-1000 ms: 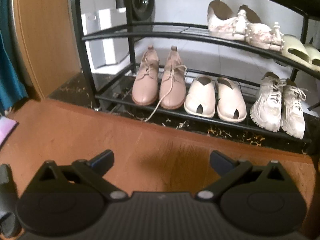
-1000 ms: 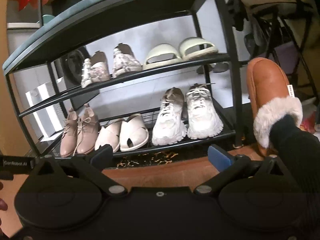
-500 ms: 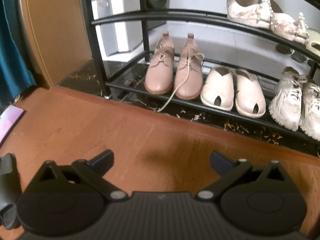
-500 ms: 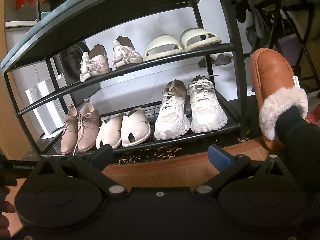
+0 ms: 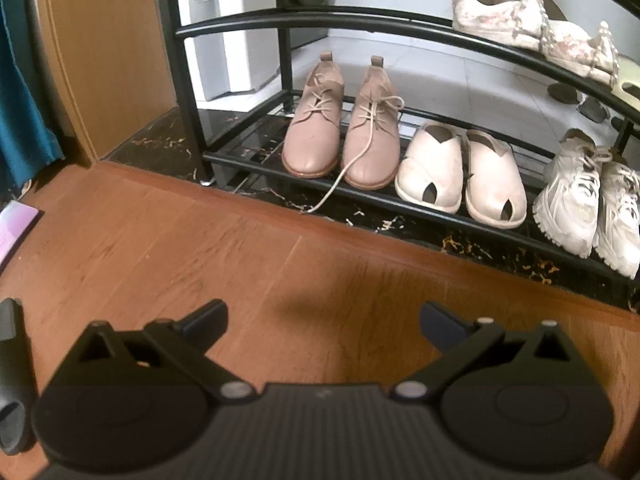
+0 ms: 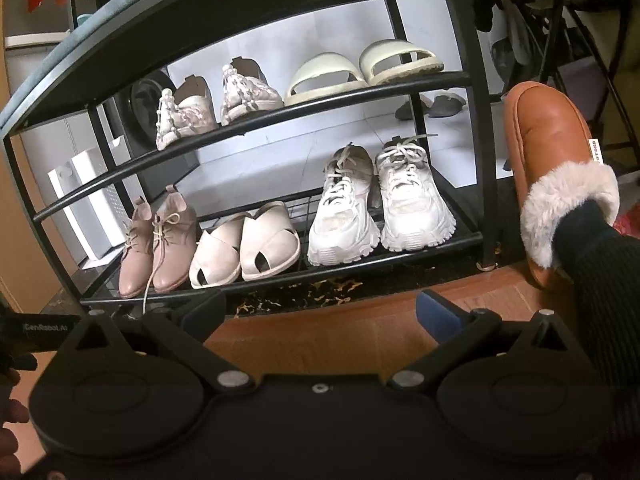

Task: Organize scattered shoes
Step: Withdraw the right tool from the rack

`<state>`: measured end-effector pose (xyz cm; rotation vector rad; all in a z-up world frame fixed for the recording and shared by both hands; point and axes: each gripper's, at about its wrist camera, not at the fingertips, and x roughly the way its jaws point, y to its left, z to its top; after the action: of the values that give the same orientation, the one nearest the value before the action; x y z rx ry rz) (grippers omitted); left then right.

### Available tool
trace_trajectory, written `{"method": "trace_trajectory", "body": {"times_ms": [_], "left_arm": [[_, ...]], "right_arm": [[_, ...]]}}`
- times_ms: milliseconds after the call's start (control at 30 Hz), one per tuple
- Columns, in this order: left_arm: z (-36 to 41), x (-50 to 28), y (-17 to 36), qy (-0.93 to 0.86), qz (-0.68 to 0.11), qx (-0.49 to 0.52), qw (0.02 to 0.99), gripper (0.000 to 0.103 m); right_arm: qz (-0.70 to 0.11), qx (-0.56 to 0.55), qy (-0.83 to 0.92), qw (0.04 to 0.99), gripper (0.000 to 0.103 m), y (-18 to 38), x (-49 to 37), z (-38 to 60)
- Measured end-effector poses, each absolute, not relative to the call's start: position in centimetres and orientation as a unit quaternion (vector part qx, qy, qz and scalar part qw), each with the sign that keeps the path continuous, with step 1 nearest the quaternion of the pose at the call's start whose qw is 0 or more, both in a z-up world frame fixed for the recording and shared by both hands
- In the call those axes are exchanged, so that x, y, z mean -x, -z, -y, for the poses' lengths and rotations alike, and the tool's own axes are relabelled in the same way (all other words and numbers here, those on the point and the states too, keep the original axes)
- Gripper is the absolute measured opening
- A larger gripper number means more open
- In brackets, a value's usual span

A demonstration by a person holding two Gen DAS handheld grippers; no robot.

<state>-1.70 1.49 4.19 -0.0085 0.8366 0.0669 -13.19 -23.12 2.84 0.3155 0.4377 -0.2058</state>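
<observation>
A black two-shelf shoe rack (image 5: 360, 196) (image 6: 280, 100) stands ahead. Its lower shelf holds pink lace-up shoes (image 5: 344, 136) (image 6: 156, 244), cream peep-toe flats (image 5: 460, 176) (image 6: 244, 248) and white sneakers (image 5: 588, 204) (image 6: 380, 204). The upper shelf carries floral beaded flats (image 5: 532, 40) (image 6: 216, 104) and pale green slides (image 6: 360, 68). My left gripper (image 5: 324, 320) is open over bare wood floor. My right gripper (image 6: 320, 308) is open too, holding nothing, low before the rack.
A person's foot in an orange fur-lined slipper (image 6: 556, 168) stands right of the rack. A wooden panel (image 5: 104, 48) and teal cloth (image 5: 20, 92) are at the left. One pink shoe's lace (image 5: 340, 184) trails off the shelf. A white box (image 5: 228, 36) sits behind the rack.
Both wrist views have drifted slightly, the left one closer toward the rack's left end. Both grippers stay open and empty; the shoes have not moved.
</observation>
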Motion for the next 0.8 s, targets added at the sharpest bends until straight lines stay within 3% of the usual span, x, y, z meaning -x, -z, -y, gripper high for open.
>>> {"method": "trace_trajectory", "body": {"times_ms": [800], "left_arm": [[-2.15,0.74,-4.05,-0.054,-0.417,0.015,0.907,0.102]], "right_arm": [[-0.225,-0.155,0.105,0.956,0.103,-2.08,12.57,23.24]]}}
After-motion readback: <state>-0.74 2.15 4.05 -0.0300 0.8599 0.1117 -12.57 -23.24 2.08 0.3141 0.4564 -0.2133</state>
